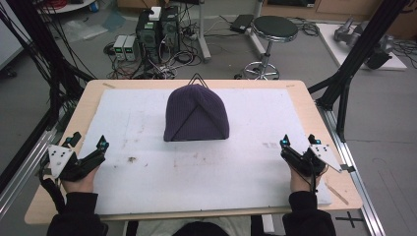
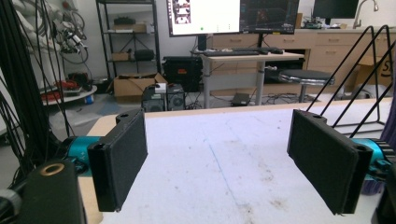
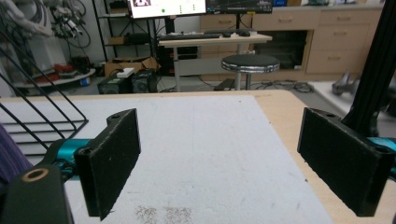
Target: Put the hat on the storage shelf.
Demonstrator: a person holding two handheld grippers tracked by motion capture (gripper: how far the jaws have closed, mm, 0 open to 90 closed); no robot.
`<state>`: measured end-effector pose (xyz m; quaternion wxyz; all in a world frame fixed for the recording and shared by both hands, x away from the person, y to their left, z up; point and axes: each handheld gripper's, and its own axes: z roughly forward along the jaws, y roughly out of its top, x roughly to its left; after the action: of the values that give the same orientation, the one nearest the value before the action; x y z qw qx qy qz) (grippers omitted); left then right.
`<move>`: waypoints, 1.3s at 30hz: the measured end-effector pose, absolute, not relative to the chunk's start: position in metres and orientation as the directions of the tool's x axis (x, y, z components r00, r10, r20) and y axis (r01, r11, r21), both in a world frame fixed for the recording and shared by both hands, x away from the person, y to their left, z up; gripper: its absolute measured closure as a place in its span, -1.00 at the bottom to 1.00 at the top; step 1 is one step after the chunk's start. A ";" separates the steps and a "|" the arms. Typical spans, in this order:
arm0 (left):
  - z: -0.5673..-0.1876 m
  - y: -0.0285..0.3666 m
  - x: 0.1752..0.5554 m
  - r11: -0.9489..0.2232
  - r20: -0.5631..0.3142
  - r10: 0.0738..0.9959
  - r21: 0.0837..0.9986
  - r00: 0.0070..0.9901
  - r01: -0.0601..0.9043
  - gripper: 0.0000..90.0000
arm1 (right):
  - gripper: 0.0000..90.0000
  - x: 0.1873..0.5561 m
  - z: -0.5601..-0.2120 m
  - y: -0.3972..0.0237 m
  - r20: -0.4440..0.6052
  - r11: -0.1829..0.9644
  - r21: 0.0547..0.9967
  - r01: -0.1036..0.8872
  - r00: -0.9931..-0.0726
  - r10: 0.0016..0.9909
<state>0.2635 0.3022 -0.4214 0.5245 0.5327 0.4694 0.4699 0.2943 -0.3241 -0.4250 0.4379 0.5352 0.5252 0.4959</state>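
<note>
A dark purple knit beanie [image 1: 196, 114] sits over a black wire stand [image 1: 198, 77] at the far middle of the white foam mat [image 1: 236, 162]. My left gripper [image 1: 89, 140] rests low at the mat's left edge, jaws wide open with nothing between them; the left gripper view shows bare mat between its pads [image 2: 217, 140] and the wire stand [image 2: 359, 74] off to the right. My right gripper [image 1: 298, 140] is at the mat's right edge, also open and empty [image 3: 219, 140], with the stand [image 3: 42, 102] and a strip of beanie [image 3: 9, 154] at its left.
The mat lies on a wooden table [image 1: 88, 98]. Black frame posts [image 1: 354, 59] rise at the right, and cables hang by the left edge. Beyond the table stand a stool [image 1: 274, 29] and computer boxes [image 1: 157, 29] on the floor.
</note>
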 end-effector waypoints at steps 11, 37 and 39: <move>-0.425 0.302 0.265 0.008 -0.011 0.992 1.000 0.129 0.026 -0.55 | -0.72 0.295 -0.426 -0.316 -0.021 0.028 0.993 0.113 -0.064 0.998; -0.426 0.299 0.263 0.008 -0.012 0.991 1.000 0.132 0.030 -0.52 | -0.71 0.294 -0.427 -0.321 0.002 0.005 0.992 0.130 -0.050 0.999; -0.427 0.299 0.263 0.006 -0.010 0.991 0.999 0.131 0.033 -0.52 | -0.71 0.294 -0.427 -0.321 0.007 0.000 0.991 0.134 -0.049 0.999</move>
<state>0.2629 0.2992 -0.4267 0.5255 0.5380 0.4762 0.4557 0.2944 -0.3210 -0.4274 0.4519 0.5206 0.5439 0.4784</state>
